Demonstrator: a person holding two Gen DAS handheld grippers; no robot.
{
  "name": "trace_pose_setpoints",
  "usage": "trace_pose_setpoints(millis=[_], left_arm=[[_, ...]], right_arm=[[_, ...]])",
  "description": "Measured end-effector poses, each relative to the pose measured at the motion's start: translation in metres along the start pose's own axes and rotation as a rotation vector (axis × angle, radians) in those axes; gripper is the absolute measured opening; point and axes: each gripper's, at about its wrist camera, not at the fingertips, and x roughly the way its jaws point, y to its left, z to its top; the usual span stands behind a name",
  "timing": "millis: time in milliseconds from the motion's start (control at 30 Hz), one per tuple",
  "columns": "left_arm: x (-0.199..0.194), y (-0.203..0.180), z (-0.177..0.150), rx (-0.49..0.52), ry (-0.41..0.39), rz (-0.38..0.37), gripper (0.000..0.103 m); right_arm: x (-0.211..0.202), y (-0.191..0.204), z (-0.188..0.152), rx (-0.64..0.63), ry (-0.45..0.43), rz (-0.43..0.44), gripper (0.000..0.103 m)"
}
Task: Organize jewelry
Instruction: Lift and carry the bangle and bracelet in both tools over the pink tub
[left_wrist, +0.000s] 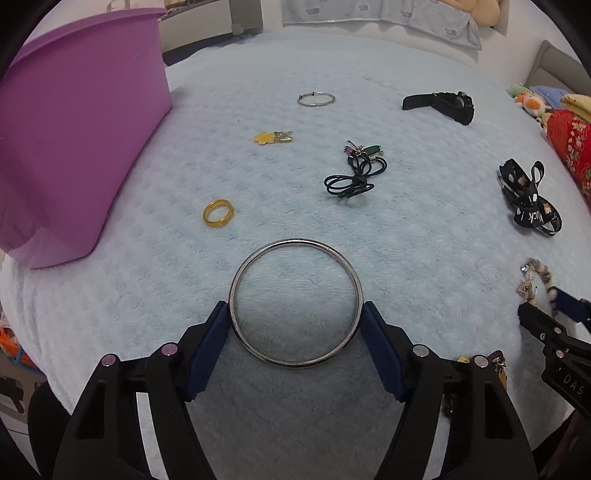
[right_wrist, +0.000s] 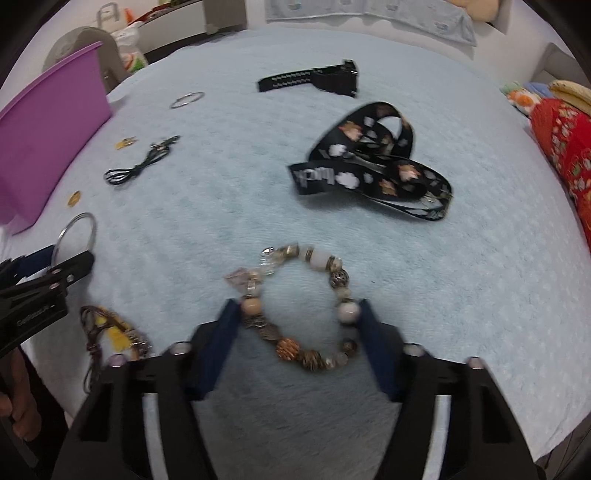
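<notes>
Silver bangle pinched by left gripper; beaded bracelet clamped by right gripper.

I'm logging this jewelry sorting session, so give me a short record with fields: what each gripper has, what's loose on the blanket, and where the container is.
left gripper: jaws closed on the large silver bangle from both sides
right gripper: jaws against the beaded bracelet on both sides
surface: light blue blanket
loose items: gold ring, small silver bangle, black cord necklace, yellow charm, black watch, black lanyard
container: purple bin, at the left
</notes>
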Motion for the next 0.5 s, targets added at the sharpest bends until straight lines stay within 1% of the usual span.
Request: trace_pose_setpoints(millis=[33,100,200,300,500], left_arm=[[-0.001,0.001,0.0,-0.006,0.0,-0.006,0.069],[-0.004,0.004,0.002,-0.017,-0.003,-0.015,0.069],[-0.009,0.005,0.003,-0.025,-0.004,-0.026,0.069],[-0.015,0.006,0.005,-0.028,-0.012,-0.035,0.069],[-0.036,0.005,0.013,-0.025,-0.054,-0.063,0.069]], right_arm=[[-0.002,0.001,0.0,-0.002,-0.004,0.006,0.043],[-0.004,0.0,0.001,0.011,-0.009,0.027,0.02],[-0.008,-0.01,0.003,0.069,-0.013,0.085,0.02],[-0.011,-0.013,0.005,0.082,-0.021,0.105,0.02],[-0.028,-0.019,0.007,0.12,-0.054,0.144,0.019]])
